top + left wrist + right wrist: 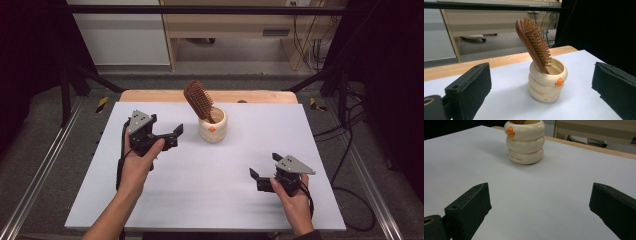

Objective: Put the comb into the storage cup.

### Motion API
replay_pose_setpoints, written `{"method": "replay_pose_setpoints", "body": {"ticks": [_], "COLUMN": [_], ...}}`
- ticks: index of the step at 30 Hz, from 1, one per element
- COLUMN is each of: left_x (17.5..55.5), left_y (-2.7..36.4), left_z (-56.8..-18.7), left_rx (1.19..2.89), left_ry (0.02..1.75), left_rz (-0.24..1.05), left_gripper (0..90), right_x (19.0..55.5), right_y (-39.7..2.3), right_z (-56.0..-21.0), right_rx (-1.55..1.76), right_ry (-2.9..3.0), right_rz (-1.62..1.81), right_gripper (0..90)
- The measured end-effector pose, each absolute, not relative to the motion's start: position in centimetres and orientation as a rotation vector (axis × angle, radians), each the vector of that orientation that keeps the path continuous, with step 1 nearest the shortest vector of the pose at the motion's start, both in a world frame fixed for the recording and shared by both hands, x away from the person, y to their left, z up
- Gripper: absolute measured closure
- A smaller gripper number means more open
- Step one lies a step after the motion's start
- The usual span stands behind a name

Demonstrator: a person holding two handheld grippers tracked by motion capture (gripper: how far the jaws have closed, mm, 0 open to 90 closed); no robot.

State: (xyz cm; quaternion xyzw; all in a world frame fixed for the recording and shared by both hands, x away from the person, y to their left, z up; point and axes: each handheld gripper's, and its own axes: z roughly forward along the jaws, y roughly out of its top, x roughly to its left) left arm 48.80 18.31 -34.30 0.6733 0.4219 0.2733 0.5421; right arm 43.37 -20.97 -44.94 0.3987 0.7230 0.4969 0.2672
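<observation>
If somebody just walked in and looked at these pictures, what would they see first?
First, the brown wooden hairbrush poking up at a slant out of a cream ringed cup with a little orange beak, near the far middle of the white table. Next, the two black grippers in the person's hands: the left gripper close beside the cup, the right gripper nearer the front edge, both open and holding nothing.

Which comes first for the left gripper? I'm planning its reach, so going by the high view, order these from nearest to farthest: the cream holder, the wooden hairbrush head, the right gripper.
From the left gripper:
1. Cream holder, just to its right near the table's middle.
2. Wooden hairbrush head, up and back, leaning out of the holder; close to the holder's rank.
3. Right gripper, far across at the near right.
</observation>
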Motion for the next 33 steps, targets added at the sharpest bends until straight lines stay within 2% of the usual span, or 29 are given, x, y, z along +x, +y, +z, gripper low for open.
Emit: {"method": "replay_pose_setpoints", "body": {"ticks": [33], "left_x": [47.8], "left_y": [19.9], "left_z": [-32.8], "left_rx": [1.567], "left_ry": [0.972], "left_rz": [0.665], "left_gripper": [2.4], "right_x": [43.4], "right_y": [-21.0], "right_z": [-44.9], "right_rx": [1.075], "right_ry": [1.947], "right_rz": [1.347], "right_gripper": [4.0]}}
